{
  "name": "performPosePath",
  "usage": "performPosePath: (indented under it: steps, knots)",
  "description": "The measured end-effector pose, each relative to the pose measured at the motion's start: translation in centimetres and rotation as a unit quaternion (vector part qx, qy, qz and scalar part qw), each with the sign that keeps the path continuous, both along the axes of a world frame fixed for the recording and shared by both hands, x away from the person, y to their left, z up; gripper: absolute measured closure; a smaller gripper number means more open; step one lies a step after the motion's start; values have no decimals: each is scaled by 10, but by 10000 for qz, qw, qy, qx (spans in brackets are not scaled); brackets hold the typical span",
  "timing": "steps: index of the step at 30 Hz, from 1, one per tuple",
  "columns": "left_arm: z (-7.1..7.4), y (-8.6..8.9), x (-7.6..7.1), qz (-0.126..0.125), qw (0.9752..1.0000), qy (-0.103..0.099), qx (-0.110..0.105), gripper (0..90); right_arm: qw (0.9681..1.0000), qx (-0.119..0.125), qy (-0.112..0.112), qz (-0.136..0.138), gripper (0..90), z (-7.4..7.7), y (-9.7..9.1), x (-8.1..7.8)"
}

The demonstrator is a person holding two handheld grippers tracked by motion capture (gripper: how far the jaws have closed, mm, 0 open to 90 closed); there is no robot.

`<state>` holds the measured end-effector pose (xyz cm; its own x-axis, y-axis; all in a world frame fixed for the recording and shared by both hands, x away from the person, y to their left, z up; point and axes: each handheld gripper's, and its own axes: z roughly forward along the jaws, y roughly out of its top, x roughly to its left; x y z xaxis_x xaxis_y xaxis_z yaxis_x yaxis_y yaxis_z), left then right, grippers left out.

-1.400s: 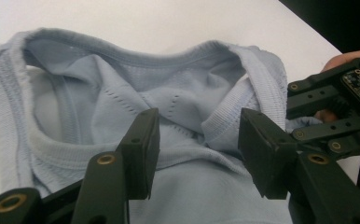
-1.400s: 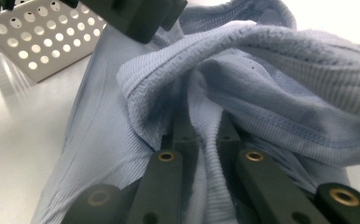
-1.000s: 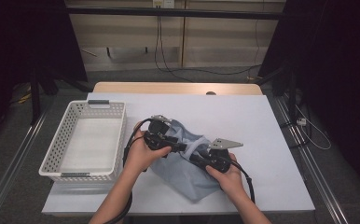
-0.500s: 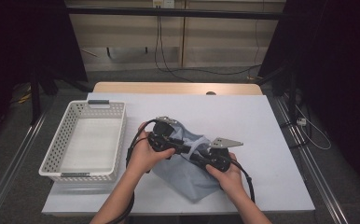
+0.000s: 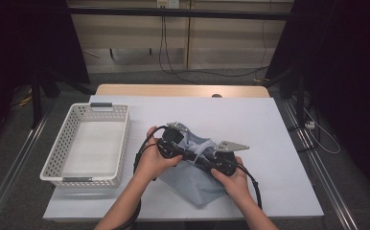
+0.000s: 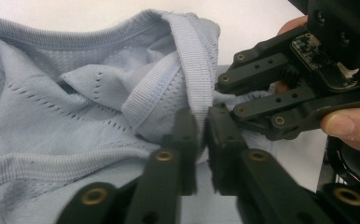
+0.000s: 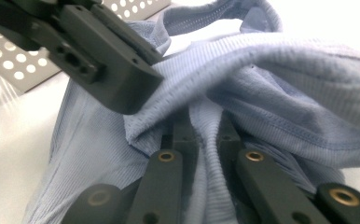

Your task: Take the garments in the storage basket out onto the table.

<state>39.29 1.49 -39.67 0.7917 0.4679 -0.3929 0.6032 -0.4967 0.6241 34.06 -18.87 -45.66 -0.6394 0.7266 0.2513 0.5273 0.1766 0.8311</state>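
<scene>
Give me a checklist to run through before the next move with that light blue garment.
1. left gripper shut on the ribbed edge of the garment: ok; its jaws have just closed there.
2. right gripper shut on a fold of the garment: ok.
3. Grippers apart, not clashing: ok, though close.
4. basket free to take it: ok.
5. Garment's lower half free of the table: not ok, it lies flat.
</scene>
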Motion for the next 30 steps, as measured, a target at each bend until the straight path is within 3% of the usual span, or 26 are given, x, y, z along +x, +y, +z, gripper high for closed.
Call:
performPosePath:
  steps: [3, 8, 13, 20, 27, 30]
  knots:
    - [0, -1, 1, 45, 10000, -45, 22, 882, 10000, 11, -16, 5, 847, 0, 0, 0]
    - [2, 7, 5, 285, 9993, 14, -253, 891, 9999, -47, -83, 31, 846, 1, 0, -2]
    - [3, 12, 8, 424, 9984, 16, -372, 891, 9998, -76, -139, 96, 848, 4, -2, -7]
    - [6, 26, 16, 710, 9959, -27, -562, 892, 9998, -109, -183, -24, 852, 14, -25, -17]
    - [1, 25, 17, 757, 9954, 17, -584, 892, 9995, -56, -277, -150, 852, 22, -46, -26]
    - [-2, 19, 15, 654, 9967, 49, -489, 892, 9994, -44, -280, -215, 847, 23, -51, -27]
